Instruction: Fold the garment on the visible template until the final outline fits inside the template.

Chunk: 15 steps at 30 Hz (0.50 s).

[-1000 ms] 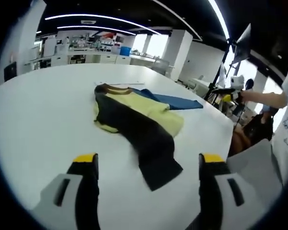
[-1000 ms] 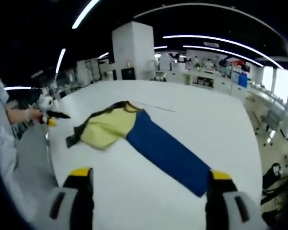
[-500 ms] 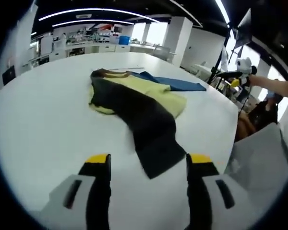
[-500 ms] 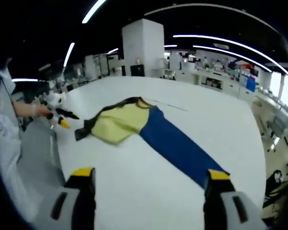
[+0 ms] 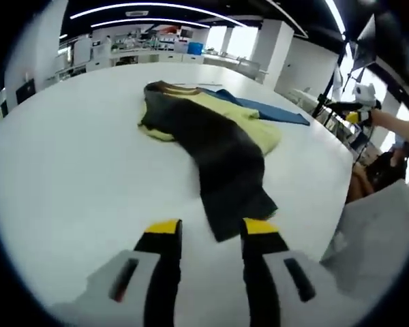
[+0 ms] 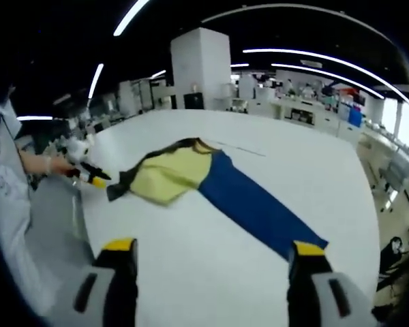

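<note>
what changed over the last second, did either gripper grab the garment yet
Not yet. The left gripper has narrowed its fingers from wide apart to a small gap and moved in toward the end of the dark sleeve, without gripping it. The right gripper stays wide open above the table. The garment lies as before, blue sleeve stretched out.

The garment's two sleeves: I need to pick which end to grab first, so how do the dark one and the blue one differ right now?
The dark sleeve is blackish; the blue sleeve is bright blue. The dark sleeve's cuff lies just ahead of the left gripper, whose jaws stand narrowly apart; the blue sleeve's cuff ends by the right gripper's right jaw, with those jaws wide apart. Both lie flat on the white table, stretched outward from the yellow body.
</note>
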{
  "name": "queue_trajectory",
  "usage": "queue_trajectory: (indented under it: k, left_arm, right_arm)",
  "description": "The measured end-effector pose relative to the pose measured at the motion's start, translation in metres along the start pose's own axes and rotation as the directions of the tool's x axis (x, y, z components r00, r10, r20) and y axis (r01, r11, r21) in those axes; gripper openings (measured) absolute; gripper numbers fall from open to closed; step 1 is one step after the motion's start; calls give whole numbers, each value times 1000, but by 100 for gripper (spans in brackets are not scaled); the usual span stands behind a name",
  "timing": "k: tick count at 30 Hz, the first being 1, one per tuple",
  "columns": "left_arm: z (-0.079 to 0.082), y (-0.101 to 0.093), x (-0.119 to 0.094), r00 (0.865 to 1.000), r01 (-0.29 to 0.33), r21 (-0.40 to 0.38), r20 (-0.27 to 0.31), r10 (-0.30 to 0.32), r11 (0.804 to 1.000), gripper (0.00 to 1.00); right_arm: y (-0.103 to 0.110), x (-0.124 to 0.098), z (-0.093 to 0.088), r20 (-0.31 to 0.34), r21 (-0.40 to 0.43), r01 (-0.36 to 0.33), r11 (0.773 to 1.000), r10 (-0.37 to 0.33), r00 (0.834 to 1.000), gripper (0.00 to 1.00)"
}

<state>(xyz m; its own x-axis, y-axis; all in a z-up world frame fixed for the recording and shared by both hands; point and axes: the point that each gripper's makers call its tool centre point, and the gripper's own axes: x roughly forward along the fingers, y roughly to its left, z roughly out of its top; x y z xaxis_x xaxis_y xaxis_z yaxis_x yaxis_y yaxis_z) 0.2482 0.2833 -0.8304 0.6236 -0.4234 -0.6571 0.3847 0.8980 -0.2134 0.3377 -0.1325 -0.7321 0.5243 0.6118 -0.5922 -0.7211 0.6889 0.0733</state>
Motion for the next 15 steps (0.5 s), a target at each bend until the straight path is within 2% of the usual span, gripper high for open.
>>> queue_trajectory:
  k: [4, 7, 13, 15]
  left_arm:
    - [-8, -1, 2, 1000, 6, -9, -30, -6, 1000, 21]
    - [-9, 1, 3, 1000, -3, -31, -31, 2, 1000, 15]
    - [-6, -1, 7, 1000, -10, -7, -28, 9, 1000, 10]
    - [-8, -5, 10, 999, 1, -7, -36, -1, 1000, 4]
  right_arm:
    - [-3, 0, 1, 5, 3, 3, 1000, -3, 1000, 91]
    - [-3, 0, 1, 8, 6, 4, 1000, -4, 1000, 91]
    - [-4, -2, -3, 10, 17, 10, 1000, -10, 1000, 89]
    - [0, -4, -4, 10, 18, 14, 1000, -14, 1000, 89]
